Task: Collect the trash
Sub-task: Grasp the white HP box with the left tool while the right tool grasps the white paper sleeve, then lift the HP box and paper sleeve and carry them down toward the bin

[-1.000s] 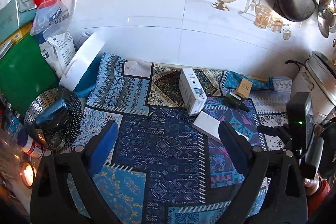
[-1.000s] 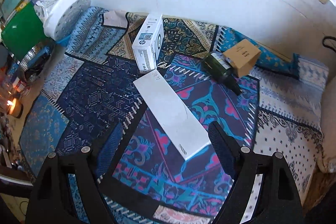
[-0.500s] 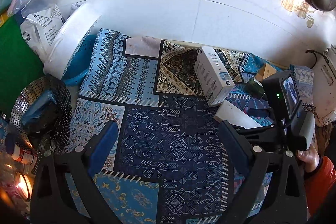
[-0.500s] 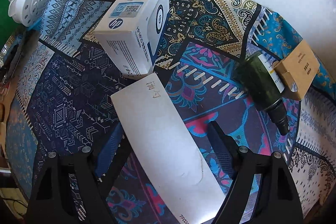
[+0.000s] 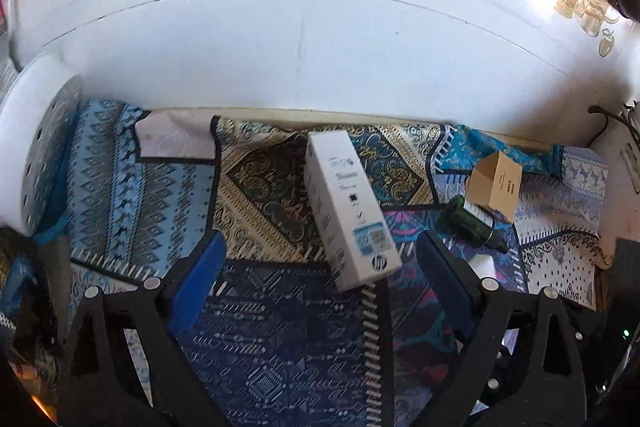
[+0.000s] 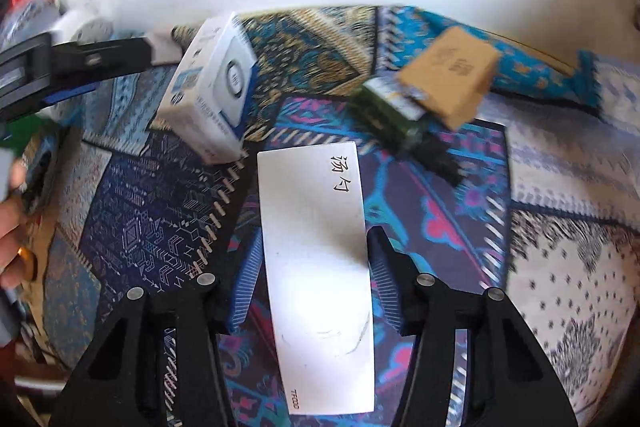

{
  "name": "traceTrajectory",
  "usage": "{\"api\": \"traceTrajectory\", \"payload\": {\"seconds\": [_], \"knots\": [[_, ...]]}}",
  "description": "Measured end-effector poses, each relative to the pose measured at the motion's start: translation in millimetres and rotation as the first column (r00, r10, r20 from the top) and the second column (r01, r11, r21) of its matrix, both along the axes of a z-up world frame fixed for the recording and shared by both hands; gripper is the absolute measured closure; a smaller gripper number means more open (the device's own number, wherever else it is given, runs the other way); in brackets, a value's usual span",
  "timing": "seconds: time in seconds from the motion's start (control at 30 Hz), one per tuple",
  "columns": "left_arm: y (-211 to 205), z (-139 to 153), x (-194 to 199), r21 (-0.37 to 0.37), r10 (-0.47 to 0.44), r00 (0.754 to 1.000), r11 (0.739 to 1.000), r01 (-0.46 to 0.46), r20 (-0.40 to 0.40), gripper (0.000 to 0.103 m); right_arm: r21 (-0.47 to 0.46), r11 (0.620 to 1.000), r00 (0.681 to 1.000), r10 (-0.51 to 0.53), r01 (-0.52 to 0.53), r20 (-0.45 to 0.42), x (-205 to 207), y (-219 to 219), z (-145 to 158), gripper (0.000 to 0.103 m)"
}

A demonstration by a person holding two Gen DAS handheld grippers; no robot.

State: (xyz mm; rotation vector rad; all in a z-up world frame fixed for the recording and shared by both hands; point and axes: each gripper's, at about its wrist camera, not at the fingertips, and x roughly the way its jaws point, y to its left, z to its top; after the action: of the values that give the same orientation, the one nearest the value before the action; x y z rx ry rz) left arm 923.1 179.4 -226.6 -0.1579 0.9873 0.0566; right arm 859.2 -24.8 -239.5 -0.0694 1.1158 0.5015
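Right gripper [image 6: 310, 279] astride "TF000"-marked white box [image 6: 316, 227]

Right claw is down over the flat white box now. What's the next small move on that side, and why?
Probably close the right claw on the flat white box. Its blue pads already sit on either side of the box's long edges, with the box lying flat on the patterned cloth between them, but a thin gap seems to remain on each side, so nothing is gripped yet.
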Motion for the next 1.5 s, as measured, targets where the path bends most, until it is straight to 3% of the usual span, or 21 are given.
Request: {"api": "traceTrajectory", "payload": {"seconds": [0.07, 0.33, 0.4, 0.53, 0.83, 1.1, 1.33, 1.5], "knots": [[-3, -7, 19, 0.007, 0.010, 1.000, 1.000, -0.010, -0.014, 0.010, 0.028, 0.998, 0.999, -0.049, 0.049, -0.001, -4, -17, 6, 0.054], [4, -36, 73, 0.001, 0.075, 0.990, 0.997, -0.075, -0.118, 0.043, 0.076, 0.985, 0.987, -0.158, 0.155, 0.031, -13, -49, 27, 0.054], [6, -39, 75, -0.030, 0.087, 0.987, 0.995, -0.092, -0.135, 0.065, 0.081, 0.983, 0.985, -0.170, 0.166, 0.039, -18, -56, 32, 0.054], [4, -35, 63, -0.046, 0.095, 0.986, 0.994, -0.102, -0.136, 0.072, 0.094, 0.980, 0.981, -0.183, 0.178, 0.057, -28, -65, 38, 0.054], [-39, 26, -31, -0.001, 0.037, 0.999, 0.999, -0.037, -0.011, 0.072, 0.158, 0.976, 0.976, -0.169, 0.147, 0.135, -67, -94, 73, 0.054], [-75, 77, -147, -0.023, 0.122, 0.988, 0.992, -0.121, 0.093, 0.072, 0.204, 0.979, 0.976, -0.065, 0.022, 0.206, -122, -129, 110, 0.054], [-103, 106, -242, 0.015, 0.139, 0.978, 0.990, -0.143, 0.157, 0.072, 0.188, 0.981, 0.966, 0.000, -0.050, 0.258, -174, -135, 125, 0.054], [-115, 105, -301, 0.026, 0.074, 0.986, 0.997, -0.079, 0.151, 0.072, 0.191, 0.981, 0.961, -0.014, -0.041, 0.277, -222, -132, 128, 0.054]]}}
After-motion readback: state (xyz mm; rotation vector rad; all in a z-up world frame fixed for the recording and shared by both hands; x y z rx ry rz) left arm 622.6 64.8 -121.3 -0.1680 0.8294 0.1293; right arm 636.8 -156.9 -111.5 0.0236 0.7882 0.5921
